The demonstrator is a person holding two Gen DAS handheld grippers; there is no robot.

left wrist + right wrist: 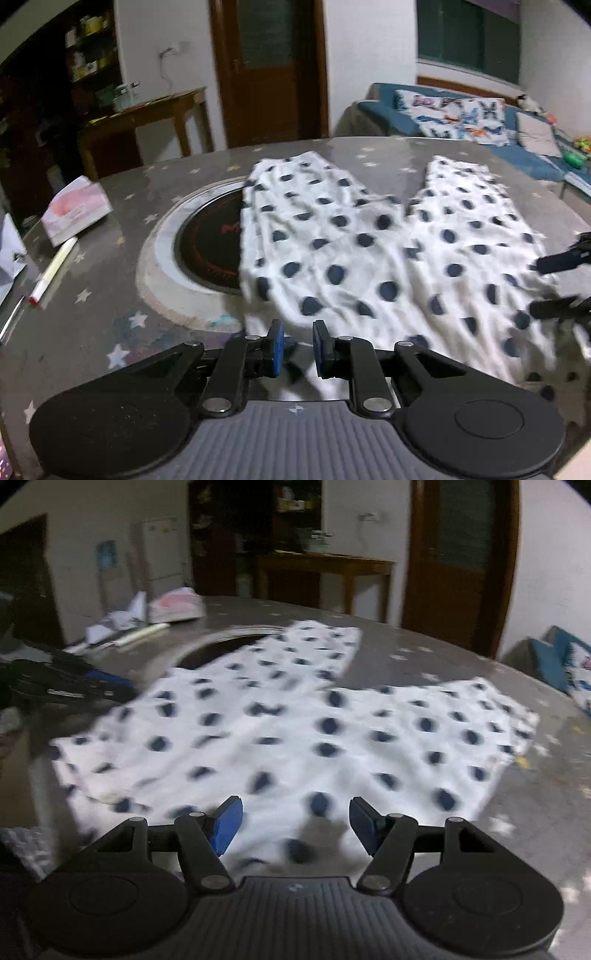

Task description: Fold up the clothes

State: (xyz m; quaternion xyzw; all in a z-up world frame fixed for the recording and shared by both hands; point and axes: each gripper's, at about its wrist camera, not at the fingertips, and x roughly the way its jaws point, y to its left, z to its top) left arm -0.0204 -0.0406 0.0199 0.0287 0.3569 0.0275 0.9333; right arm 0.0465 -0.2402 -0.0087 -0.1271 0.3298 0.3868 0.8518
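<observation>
White shorts with dark blue dots (369,251) lie spread on the grey star-patterned table (92,325), legs pointing away; they also fill the right wrist view (295,723). My left gripper (298,345) sits at the near waist edge, its blue pads a small gap apart with cloth between them; I cannot tell if it grips. My right gripper (295,823) is open above the near edge of the shorts, empty. Its fingers (561,258) show at the right edge of the left wrist view. The left gripper shows at the left of the right wrist view (92,690).
A round black cooktop (210,247) set in the table is partly under the shorts' left leg. A tissue box (75,210), a pen (53,271) and white paper (9,254) lie at the left. A wooden side table (147,114), door and blue sofa (480,118) stand beyond.
</observation>
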